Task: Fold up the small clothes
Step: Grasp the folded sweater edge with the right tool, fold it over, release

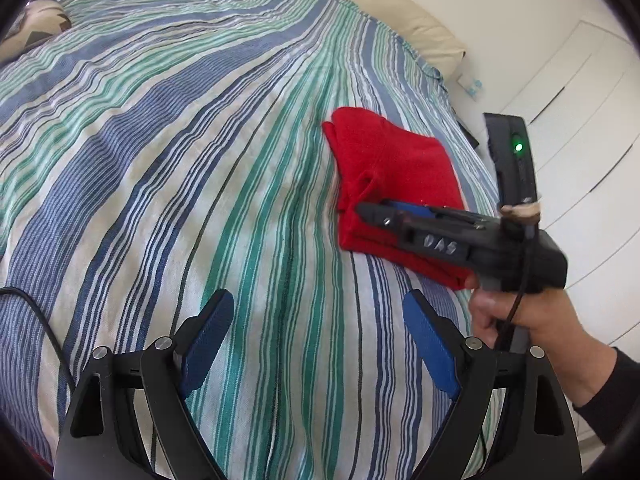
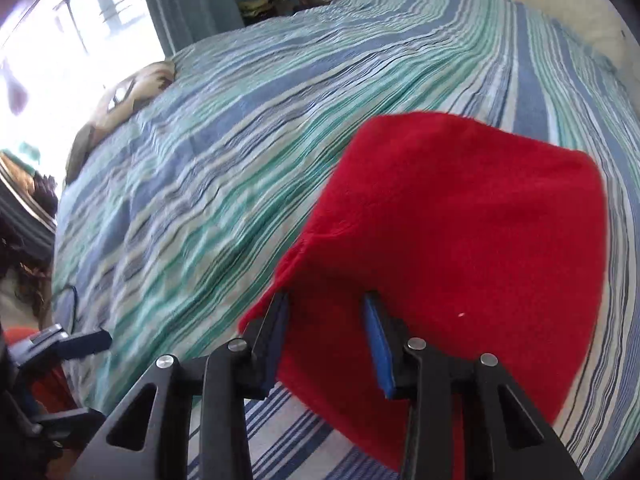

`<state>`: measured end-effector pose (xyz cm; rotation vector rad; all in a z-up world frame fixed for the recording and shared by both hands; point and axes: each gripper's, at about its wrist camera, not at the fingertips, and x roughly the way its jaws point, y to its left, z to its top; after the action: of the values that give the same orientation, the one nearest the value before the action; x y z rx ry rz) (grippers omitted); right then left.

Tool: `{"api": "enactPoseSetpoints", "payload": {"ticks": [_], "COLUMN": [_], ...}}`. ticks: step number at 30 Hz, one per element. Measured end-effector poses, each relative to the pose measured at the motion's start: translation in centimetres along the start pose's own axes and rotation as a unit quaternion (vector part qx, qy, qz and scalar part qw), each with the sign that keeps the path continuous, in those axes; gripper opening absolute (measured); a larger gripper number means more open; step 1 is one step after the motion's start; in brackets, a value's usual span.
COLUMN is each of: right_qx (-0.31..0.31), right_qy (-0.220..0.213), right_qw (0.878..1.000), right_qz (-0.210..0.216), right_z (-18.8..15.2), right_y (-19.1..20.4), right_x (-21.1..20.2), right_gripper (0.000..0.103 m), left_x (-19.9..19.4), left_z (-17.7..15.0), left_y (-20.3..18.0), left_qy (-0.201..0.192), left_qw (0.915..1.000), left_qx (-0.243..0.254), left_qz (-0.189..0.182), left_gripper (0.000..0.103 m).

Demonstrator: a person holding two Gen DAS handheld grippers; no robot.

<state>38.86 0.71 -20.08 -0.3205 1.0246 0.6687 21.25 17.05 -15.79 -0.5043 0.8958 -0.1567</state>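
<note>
left claw hovers wide apart over the bedspread; right claw, angled down, half-parted astride the red cloth.

red garment, bedspread striped blue, green (white between)

Black claws, blue pads, silver screws; green LED, black cable, dark sleeve.
</note>
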Motion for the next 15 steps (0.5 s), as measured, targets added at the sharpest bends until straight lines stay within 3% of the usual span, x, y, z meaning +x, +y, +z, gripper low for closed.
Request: {"api": "enactPoseSetpoints", "payload": {"ticks": [2, 3, 6, 10, 13, 15], "right_qx": [-0.068, -0.075, -0.012, 0.08, 0.118, 0.13], "right_qy": [-0.019, -0.021, -0.06, -0.112, -0.082, -0.023], "right_qw": [0.996, 0.996, 0.998, 0.99, 0.99, 0.991], "right_qz": [-0.054, -0.054, 0.01, 0.007, -0.003, 0.011], "right_z": [-1.0, -1.0, -1.2, -3.5, -5.9, -8.0], "right_y": [2.0, 2.1, -0.5, -5.6, -8.2, -8.8], "right_x": [0.2, -0.4, -5.0, -10.8, -9.8, -6.9], "right_gripper": [0.04, 0.04, 0.04, 0.04, 0.04, 0.04], "left_x": [0.2, 0.2, 0.1, 0.0, 0.5, 1.0], "left_z": [0.0, -0.1, 0.1, 0.2, 0.0, -0.2], "left_y": [0.3, 0.4, 0.4, 0.4, 0.2, -0.1], "left_qy": [0.005, 0.006, 0.004, 0.001, 0.01, 0.017], "left_qw": [1.0, 0.9999, 1.0, 1.0, 0.9999, 0.9999], "left_qx": [-0.005, -0.008, -0.006, -0.005, -0.005, 0.001], "left_qz": [0.003, 0.003, 0.0, -0.005, -0.003, 0.003], "left_gripper": [0.088, 0.088, 0.088, 0.088, 0.088, 0.088]}}
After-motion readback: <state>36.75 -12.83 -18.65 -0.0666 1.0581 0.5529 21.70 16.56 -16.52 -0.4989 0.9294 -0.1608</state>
